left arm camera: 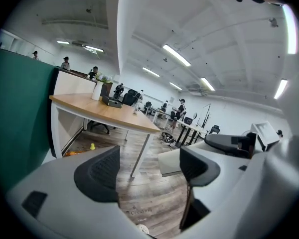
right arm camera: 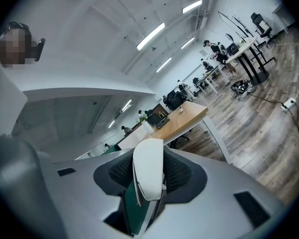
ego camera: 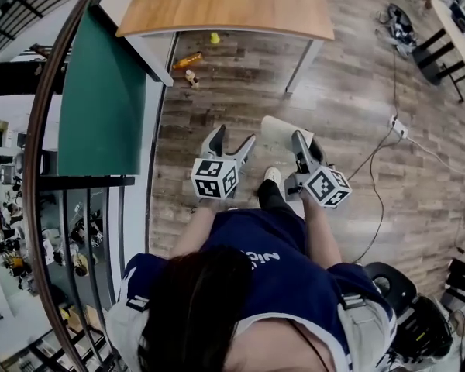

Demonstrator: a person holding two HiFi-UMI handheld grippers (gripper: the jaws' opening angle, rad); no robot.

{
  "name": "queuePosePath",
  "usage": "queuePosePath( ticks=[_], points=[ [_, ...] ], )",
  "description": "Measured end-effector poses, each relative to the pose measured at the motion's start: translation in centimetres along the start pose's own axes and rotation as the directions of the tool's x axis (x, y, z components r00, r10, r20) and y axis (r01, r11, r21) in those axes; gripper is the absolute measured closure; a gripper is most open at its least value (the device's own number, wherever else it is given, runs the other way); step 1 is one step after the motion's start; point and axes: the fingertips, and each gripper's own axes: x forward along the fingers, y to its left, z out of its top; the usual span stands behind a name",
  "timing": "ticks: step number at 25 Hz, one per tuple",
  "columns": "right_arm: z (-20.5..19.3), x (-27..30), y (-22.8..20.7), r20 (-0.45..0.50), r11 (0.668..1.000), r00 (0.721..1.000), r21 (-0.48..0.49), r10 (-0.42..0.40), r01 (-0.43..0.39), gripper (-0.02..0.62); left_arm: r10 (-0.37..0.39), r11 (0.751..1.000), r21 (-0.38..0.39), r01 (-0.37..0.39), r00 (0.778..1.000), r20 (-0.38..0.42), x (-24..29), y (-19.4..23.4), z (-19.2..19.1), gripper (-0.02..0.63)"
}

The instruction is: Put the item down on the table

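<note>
Right tongs (ego camera: pixel 300 142) clamp the flat white item (right arm camera: pixel 148 173), left tongs (ego camera: pixel 231 139) gape empty; held by one edge, it may slip before reaching the wooden worktop (ego camera: pixel 225 10) at twelve o'clock.

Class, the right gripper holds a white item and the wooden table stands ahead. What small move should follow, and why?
Probably carry the right gripper forward toward the wooden table, jaws kept closed: the white item is clamped between its pads, and the table lies ahead across the floor, not yet under the item.
</note>
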Motion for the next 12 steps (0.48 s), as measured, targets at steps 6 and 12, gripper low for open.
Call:
queuePosePath(
  ticks=[6, 12],
  points=[
    [4.8, 5.4, -3.5, -0.044, 0.997, 0.997, -0.043, 0.057, -0.059, 0.434, 0.057, 0.998, -0.015, -0.057, 0.998, 0.030, 6.5, -0.4, 2.9, 0.247],
    [7.9, 9.1, -6.6, -0.084, 0.993, 0.991, -0.044, 0.102, -0.106, 0.435, 0.102, 0.995, -0.022, -0.102, 0.994, 0.031, 11.6, -1.2, 4.2, 0.247]
  ],
)
